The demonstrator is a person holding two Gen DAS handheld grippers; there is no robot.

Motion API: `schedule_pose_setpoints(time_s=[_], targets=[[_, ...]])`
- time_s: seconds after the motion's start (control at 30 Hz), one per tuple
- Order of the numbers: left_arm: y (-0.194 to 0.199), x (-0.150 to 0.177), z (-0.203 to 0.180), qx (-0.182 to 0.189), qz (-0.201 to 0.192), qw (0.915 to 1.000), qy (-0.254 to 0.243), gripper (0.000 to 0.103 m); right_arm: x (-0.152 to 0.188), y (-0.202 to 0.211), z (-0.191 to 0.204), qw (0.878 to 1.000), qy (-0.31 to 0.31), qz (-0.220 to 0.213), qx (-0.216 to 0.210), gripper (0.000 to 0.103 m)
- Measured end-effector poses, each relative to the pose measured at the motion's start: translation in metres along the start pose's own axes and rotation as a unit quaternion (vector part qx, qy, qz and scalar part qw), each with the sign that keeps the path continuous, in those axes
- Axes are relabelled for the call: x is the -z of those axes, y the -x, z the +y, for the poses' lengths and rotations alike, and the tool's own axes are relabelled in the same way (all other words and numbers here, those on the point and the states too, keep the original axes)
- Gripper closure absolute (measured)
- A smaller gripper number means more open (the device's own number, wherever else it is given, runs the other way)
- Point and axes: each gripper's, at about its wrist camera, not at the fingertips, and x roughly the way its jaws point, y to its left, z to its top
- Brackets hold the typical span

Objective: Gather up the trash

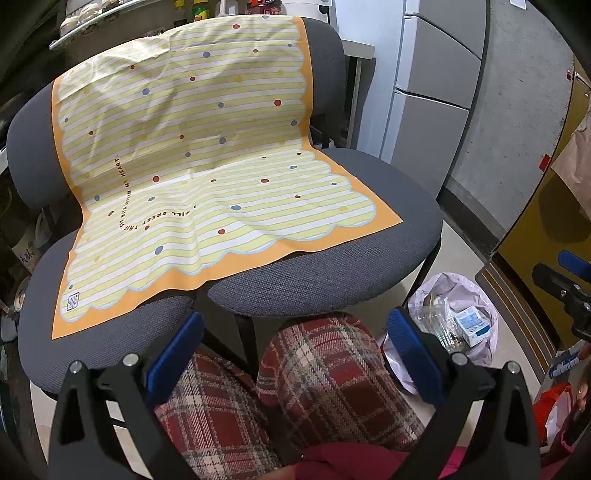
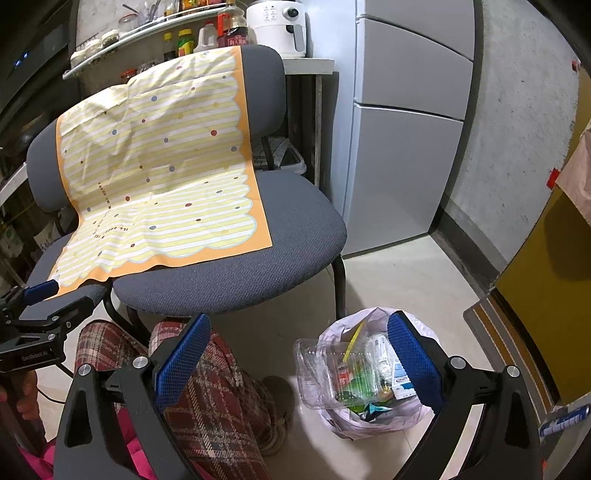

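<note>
A pale plastic trash bag (image 2: 373,417) stands open on the floor to the right of the chairs, holding a clear plastic container (image 2: 325,373), a blue and white carton (image 2: 400,376) and other wrappers. It also shows in the left wrist view (image 1: 476,291). A yellow striped, dotted cloth with an orange border (image 1: 207,177) lies over two grey chairs (image 1: 332,266); nothing lies on the cloth. My left gripper (image 1: 295,354) is open and empty above a plaid-trousered knee. My right gripper (image 2: 299,365) is open and empty, just above the bag's left side.
A white fridge (image 2: 402,140) stands behind the right chair. A white air fryer (image 2: 277,26) and bottles sit on a shelf behind. A yellow cabinet (image 2: 539,295) is at the right. The person's plaid legs (image 1: 325,380) are below the grippers.
</note>
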Motion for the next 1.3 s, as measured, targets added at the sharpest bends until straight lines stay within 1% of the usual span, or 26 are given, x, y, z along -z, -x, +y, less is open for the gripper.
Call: schedule_pose_setpoints(time_s=[0.43, 1.3], targets=[[0.0022, -0.0007, -0.0004, -0.006, -0.001, 1.0, 0.006, 0.006, -0.0006, 0.0002, 0.0002, 1.0, 0.002, 0.0, 0.001, 0.007], [0.0021, -0.0006, 0.0009, -0.005, 0.0, 1.0, 0.006, 0.006, -0.0015, 0.0, 0.0, 1.0, 0.003, 0.001, 0.0, 0.007]])
